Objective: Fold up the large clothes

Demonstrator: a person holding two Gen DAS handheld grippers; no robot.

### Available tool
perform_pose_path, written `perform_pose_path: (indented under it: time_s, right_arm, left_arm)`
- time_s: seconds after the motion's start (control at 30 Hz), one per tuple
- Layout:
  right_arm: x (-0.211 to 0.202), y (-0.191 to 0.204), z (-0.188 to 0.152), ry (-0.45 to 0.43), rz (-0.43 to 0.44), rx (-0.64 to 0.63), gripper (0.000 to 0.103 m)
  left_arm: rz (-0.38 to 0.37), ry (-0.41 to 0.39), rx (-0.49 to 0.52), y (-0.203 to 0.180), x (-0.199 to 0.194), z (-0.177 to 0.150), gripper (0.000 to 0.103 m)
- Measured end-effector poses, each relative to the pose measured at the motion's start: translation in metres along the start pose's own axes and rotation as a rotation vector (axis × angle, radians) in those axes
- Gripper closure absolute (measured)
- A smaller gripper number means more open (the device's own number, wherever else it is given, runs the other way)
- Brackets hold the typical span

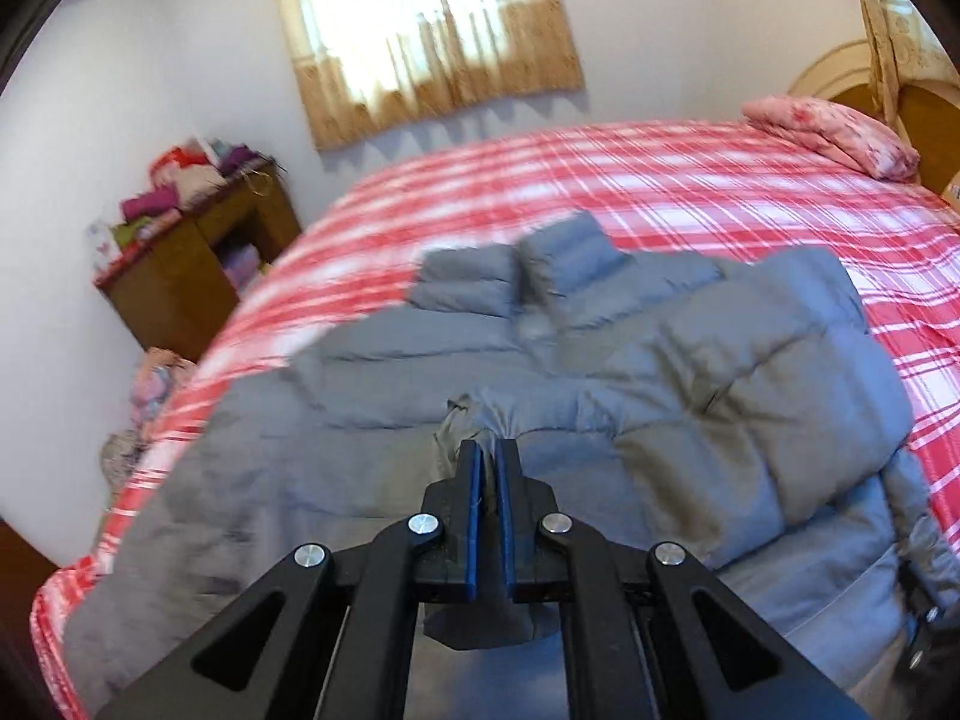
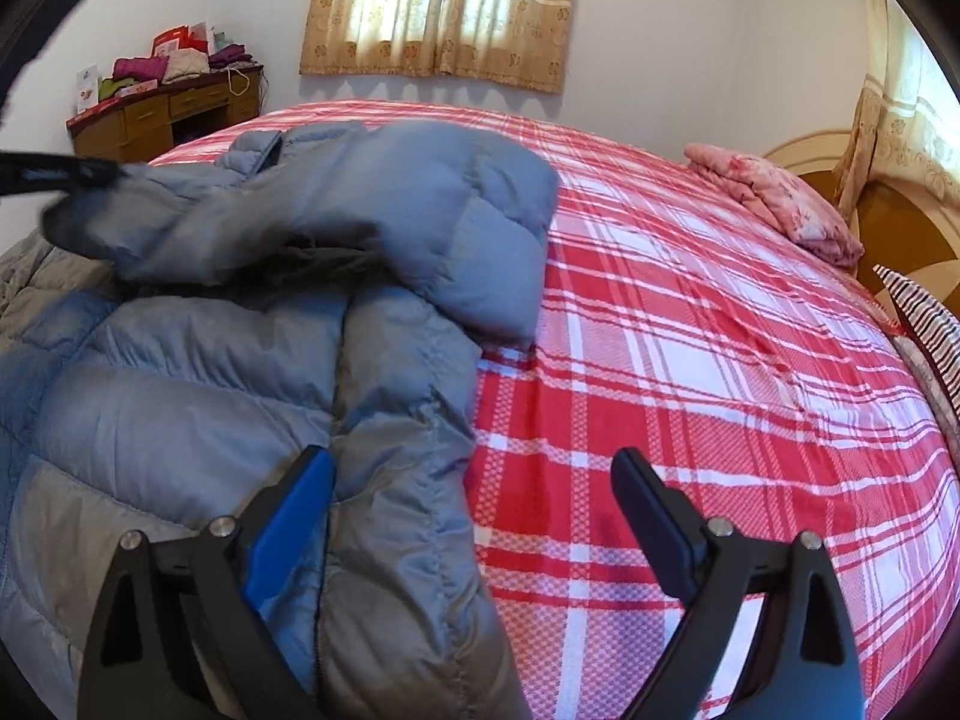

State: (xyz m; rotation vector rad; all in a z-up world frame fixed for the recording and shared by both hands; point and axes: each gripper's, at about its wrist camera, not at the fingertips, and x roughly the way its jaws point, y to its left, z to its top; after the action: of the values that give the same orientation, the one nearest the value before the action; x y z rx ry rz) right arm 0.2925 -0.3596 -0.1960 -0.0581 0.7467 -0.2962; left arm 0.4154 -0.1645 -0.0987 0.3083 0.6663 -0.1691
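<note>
A large grey-blue puffer jacket (image 1: 600,360) lies spread on a bed with a red and white plaid cover (image 1: 690,192). My left gripper (image 1: 489,450) is shut on a fold of the jacket's fabric and holds it lifted. In the right wrist view the jacket (image 2: 240,360) fills the left half, with one part folded over on top. My right gripper (image 2: 471,468) is open, its jaws wide apart, over the jacket's right edge and the plaid cover (image 2: 690,360). The left gripper (image 2: 54,171) shows blurred at the far left.
A folded pink cloth (image 2: 774,204) lies near the wooden headboard (image 2: 888,228) at the right. A wooden desk (image 2: 162,108) piled with clothes stands by the far wall under a curtained window (image 2: 444,6). A striped cloth (image 2: 930,324) lies at the bed's right edge.
</note>
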Motion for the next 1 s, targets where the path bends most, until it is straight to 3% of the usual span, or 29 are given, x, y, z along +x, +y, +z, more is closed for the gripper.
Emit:
perform_pose_path:
  time_s: [0.13, 0.33, 0.4, 0.47, 0.53, 0.57, 0.67, 0.7, 0.77, 0.8, 0.83, 0.9, 1.0]
  right_arm:
    - [0.001, 0.000, -0.001, 0.004, -0.011, -0.007, 0.006]
    - [0.005, 0.004, -0.001, 0.025, -0.020, -0.022, 0.005]
    - [0.006, 0.000, -0.001, 0.039, 0.006, -0.009, 0.005]
    - [0.004, -0.007, 0.000, 0.065, 0.084, 0.016, 0.005]
    - [-0.003, -0.019, 0.003, 0.083, 0.155, 0.049, 0.005]
    - [-0.011, -0.026, 0.006, 0.071, 0.167, 0.059, 0.005]
    - [-0.031, -0.042, 0.021, 0.025, 0.188, 0.072, 0.009]
    - [-0.037, -0.052, 0.032, 0.005, 0.200, 0.093, 0.015]
    - [-0.037, -0.061, 0.050, -0.012, 0.182, 0.116, 0.029]
    - [-0.034, -0.065, 0.062, -0.032, 0.157, 0.126, 0.032]
    - [-0.029, -0.068, 0.072, -0.048, 0.135, 0.138, 0.033]
    - [-0.010, -0.073, 0.093, -0.053, 0.124, 0.174, 0.035]
    - [0.020, -0.067, 0.116, -0.074, 0.111, 0.183, 0.039]
  left_arm:
    - [0.062, -0.011, 0.034, 0.016, 0.000, -0.017, 0.098]
    - [0.147, 0.060, 0.042, 0.019, 0.028, -0.047, 0.097]
    - [0.150, 0.075, 0.012, 0.023, 0.032, -0.050, 0.097]
    - [0.169, 0.078, -0.011, 0.029, 0.029, -0.051, 0.097]
    - [0.227, 0.076, -0.011, 0.037, 0.022, -0.049, 0.097]
    - [0.251, 0.070, -0.008, 0.041, 0.018, -0.048, 0.097]
    - [0.227, 0.033, -0.050, 0.058, 0.004, -0.042, 0.096]
    - [0.225, 0.026, -0.082, 0.064, 0.001, -0.039, 0.093]
    - [0.189, 0.025, -0.150, 0.070, -0.001, -0.031, 0.067]
    - [0.160, 0.019, -0.193, 0.070, 0.000, -0.025, 0.035]
    - [0.146, 0.007, -0.212, 0.067, 0.001, -0.020, 0.015]
    - [0.110, -0.049, -0.238, 0.053, 0.000, -0.010, 0.013]
    - [0.088, -0.020, -0.176, 0.024, 0.019, 0.003, 0.013]
